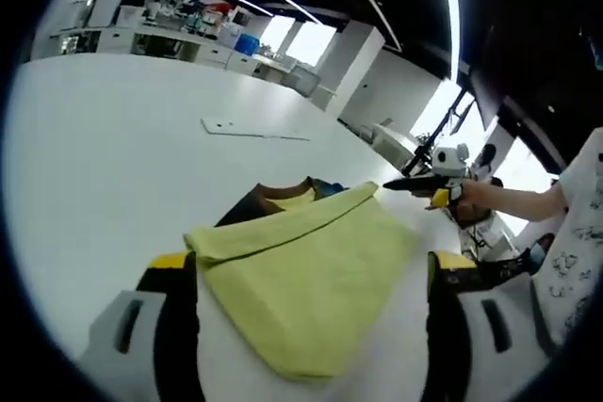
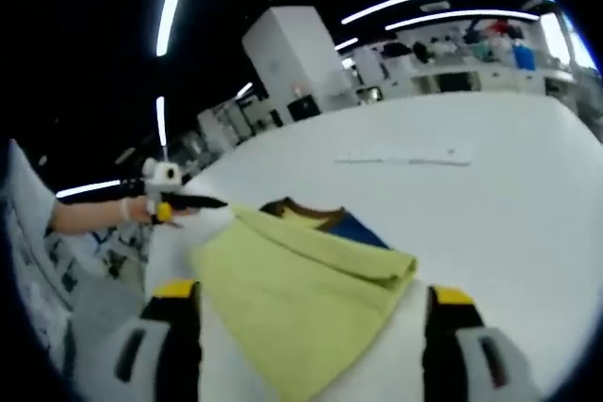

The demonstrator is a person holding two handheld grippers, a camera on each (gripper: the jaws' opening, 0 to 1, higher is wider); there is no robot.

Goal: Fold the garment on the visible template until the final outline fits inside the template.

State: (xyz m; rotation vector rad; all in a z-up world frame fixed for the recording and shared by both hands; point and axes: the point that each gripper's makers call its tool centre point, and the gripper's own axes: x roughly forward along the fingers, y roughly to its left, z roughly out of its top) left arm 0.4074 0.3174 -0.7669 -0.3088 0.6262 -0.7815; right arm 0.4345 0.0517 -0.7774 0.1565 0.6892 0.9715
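One garment (image 1: 311,284) lay on the white table (image 1: 104,157), a yellow-green piece folded over on itself, with a dark collar and a blue patch showing at its far edge; in the left gripper view it sat from centre down toward 6 o'clock, between that gripper's two jaws. The left gripper (image 1: 316,327) stood wide open, jaws well apart on either side of the cloth, gripping nothing as far as could be seen. In the right gripper view the same garment (image 2: 301,294) lay between that view's jaws, and the right gripper (image 2: 306,327) was likewise wide open with nothing clamped. One thin, flat white strip (image 1: 254,128) lay farther out on the table at about 12 o'clock, well apart from the garment. The right gripper came into the left gripper view at 3 o'clock, held in a hand (image 1: 471,191), its tip near the garment's far corner. Beyond the table: white cabinets, shelving with clutter, bright windows, and long ceiling light strips.
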